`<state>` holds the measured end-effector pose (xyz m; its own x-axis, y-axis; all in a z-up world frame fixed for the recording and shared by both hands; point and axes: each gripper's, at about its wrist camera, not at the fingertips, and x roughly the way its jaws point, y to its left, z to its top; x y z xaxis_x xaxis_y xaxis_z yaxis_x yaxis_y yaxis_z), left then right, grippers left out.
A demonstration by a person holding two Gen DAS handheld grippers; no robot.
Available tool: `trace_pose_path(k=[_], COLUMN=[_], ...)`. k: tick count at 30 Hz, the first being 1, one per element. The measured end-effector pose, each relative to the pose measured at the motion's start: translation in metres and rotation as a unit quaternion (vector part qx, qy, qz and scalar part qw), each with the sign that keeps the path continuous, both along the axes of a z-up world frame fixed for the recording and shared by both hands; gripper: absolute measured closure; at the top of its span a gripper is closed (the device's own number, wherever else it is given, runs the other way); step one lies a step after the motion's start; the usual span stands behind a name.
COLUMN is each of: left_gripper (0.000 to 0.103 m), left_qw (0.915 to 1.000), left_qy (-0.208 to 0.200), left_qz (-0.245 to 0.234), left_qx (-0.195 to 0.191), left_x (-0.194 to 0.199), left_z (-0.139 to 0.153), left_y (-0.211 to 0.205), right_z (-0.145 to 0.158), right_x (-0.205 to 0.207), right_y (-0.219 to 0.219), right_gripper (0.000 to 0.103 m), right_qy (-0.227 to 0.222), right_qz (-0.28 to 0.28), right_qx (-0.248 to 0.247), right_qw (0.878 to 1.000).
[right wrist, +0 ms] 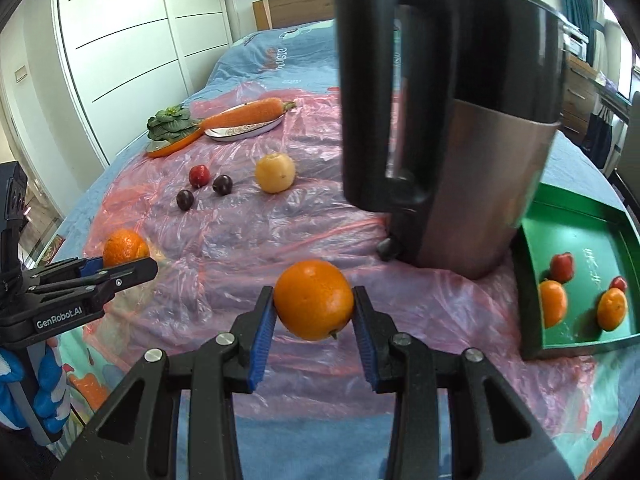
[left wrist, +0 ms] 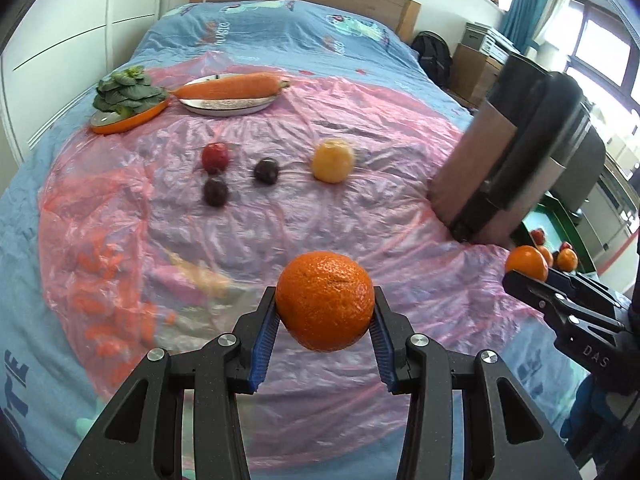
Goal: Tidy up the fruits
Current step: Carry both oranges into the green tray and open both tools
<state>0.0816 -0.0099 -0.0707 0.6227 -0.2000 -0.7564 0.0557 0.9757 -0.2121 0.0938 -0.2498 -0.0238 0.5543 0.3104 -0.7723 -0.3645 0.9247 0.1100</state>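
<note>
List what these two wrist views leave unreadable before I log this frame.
- Green tray: left wrist view shows only a sliver behind the kettle; right wrist view loses its near-left part behind the kettle.
- Pale patch on the plastic sheet: blurred in the left wrist view, unidentifiable.
- Bedspread lettering: cut off by the frame edge.

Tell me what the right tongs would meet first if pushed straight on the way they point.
Probably the pink plastic sheet on the bed; the right tongs, shut on an orange, slant downward. The kettle seems just right of that line, though depth is unclear.

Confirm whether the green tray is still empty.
No, the green tray already holds two oranges and two small red fruits.
</note>
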Motion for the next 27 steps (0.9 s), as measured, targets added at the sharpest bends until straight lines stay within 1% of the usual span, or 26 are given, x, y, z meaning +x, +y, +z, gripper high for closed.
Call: trace_pose_path(k=[4,7,16,22,27], left_gripper=[0.065,0.065,0.065,0.065,0.065], left_qw=[0.9985,0.9959,0.9846,0.9734,0.9658], left_qy=[-0.002,-0.004,-0.009,-0.022,-0.022], left_qz=[-0.054,-0.09,-0.175,-0.228,-0.258], left_qx=[-0.005,-0.006,-0.006,0.005,0.012], left_x=[-0.005,-0.006,0.003,0.024,0.053], left_z=[0.012,0.021,0.038,0.05,0.05], left_y=[-0.048,-0.083,-0.174,-0.243,-0.297], right_z=[0.007,0.012,0.019,0.019,0.019], right_x=[-0.005,-0.008,-0.012,-0.002,0.018], right_y=[-0.042,-0.075,-0.165,-0.223,-0.268], right_gripper=[0.064,0.064,0.064,0.064,0.064], right_qy=[-0.005,-0.01,-0.026,-0.043,-0.059], right_qz=[-0.036,-0.065,-0.148,-0.2,-0.237], right_qx=[0.0,-0.001,-0.002,-0.001,-0.007], right_qw=[0.999,0.998,0.989,0.979,0.97])
